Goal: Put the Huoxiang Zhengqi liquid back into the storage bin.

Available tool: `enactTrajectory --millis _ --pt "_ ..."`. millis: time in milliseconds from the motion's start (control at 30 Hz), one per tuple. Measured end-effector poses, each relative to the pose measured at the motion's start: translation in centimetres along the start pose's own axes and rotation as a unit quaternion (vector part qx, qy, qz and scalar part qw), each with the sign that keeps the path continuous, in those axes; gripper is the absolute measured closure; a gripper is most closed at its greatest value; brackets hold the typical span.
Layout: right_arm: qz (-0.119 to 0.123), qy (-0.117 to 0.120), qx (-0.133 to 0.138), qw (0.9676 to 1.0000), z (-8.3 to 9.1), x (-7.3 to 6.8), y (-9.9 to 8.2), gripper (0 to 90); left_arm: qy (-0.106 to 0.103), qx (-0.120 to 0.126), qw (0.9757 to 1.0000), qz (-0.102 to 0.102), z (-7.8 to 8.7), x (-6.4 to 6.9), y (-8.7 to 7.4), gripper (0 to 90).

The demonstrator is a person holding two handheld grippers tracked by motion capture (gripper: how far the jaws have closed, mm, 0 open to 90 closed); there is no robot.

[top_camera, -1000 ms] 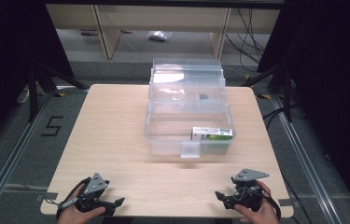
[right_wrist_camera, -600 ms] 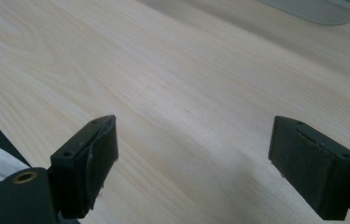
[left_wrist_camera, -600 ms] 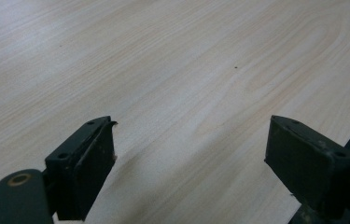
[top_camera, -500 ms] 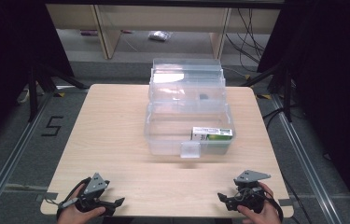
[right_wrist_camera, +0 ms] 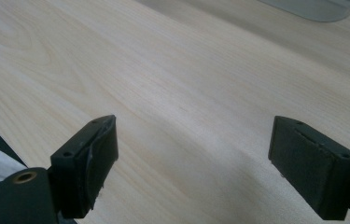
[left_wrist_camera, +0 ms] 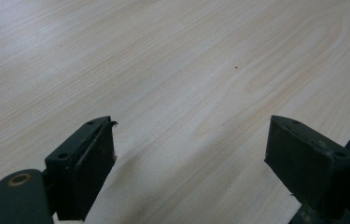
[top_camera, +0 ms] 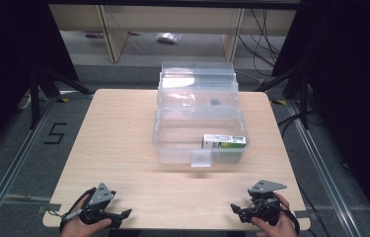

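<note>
- The left gripper (top_camera: 125, 213) rests near the table's front left corner, held in a hand (top_camera: 81, 227); its jaws stand wide apart with bare wood between them, gripping nothing.
- In the left gripper view the pale wooden table (left_wrist_camera: 172, 84) runs off ahead of the jaws, and the table's edge cuts across the lower right corner just beside the right-hand jaw.
- Between the two grippers the front strip of the table lies bare.
- A clear plastic storage box (top_camera: 198, 118) sits near the table's middle, toward the far side, well apart from both grippers; its lid is tipped up at the back.
- Inside the box, at its front right, lies a small green-and-white carton (top_camera: 224, 142).
- A small clear latch tab (top_camera: 201, 158) hangs at the middle of the box's front wall.
- The right gripper (top_camera: 235, 211) sits near the front right corner in the other hand (top_camera: 271, 224), jaws spread wide and holding nothing.
- In the right gripper view open wood lies ahead, the table's edge at lower left, and a clear plastic corner (right_wrist_camera: 312, 8) at top right.
</note>
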State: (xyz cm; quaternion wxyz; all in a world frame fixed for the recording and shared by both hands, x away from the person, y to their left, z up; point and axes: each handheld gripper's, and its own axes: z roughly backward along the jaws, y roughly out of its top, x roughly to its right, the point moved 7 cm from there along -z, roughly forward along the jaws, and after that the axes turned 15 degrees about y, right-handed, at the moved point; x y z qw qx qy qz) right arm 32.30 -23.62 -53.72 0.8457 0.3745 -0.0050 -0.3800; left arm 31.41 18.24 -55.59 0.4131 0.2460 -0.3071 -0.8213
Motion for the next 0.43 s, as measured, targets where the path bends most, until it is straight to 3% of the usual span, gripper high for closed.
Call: enactTrajectory --millis 433 --pt "0.004 -0.001 0.003 1.0 0.01 0.08 0.05 16.7 0.0 -0.001 1.0 0.003 0.01 -0.02 0.0 15.2"
